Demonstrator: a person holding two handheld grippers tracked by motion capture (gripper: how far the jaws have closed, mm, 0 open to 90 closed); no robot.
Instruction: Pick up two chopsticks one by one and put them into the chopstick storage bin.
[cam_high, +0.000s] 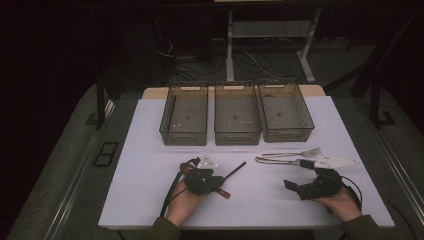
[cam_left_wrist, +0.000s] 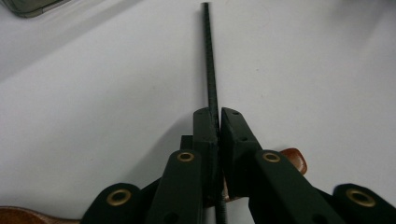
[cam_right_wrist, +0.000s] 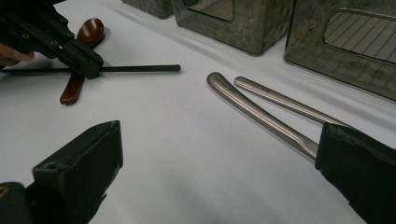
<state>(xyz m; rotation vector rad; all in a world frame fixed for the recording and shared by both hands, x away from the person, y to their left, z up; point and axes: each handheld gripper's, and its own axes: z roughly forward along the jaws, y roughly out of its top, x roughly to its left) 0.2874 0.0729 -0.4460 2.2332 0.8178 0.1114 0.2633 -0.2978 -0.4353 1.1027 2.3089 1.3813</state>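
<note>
My left gripper (cam_high: 220, 181) (cam_left_wrist: 218, 116) is shut on a thin black rod (cam_high: 236, 170) (cam_left_wrist: 211, 70) that points away over the white table. A brown wooden spoon (cam_high: 225, 193) (cam_left_wrist: 294, 159) lies under that gripper. My right gripper (cam_high: 298, 174) (cam_right_wrist: 219, 137) stands wide open low over the table. Its right jaw sits over the nearer of two metal handles (cam_right_wrist: 261, 112). These belong to a metal fork (cam_high: 300, 152) and a second metal utensil (cam_high: 275, 161). The right gripper view also shows the left gripper (cam_right_wrist: 56, 37), the rod (cam_right_wrist: 140, 68) and the spoon (cam_right_wrist: 84, 42).
Three translucent grey bins stand in a row at the back: left (cam_high: 184, 120), middle (cam_high: 236, 119), right (cam_high: 286, 116). The white table top (cam_high: 145, 165) ends close in front of both hands. A desk frame and cables lie on the floor beyond.
</note>
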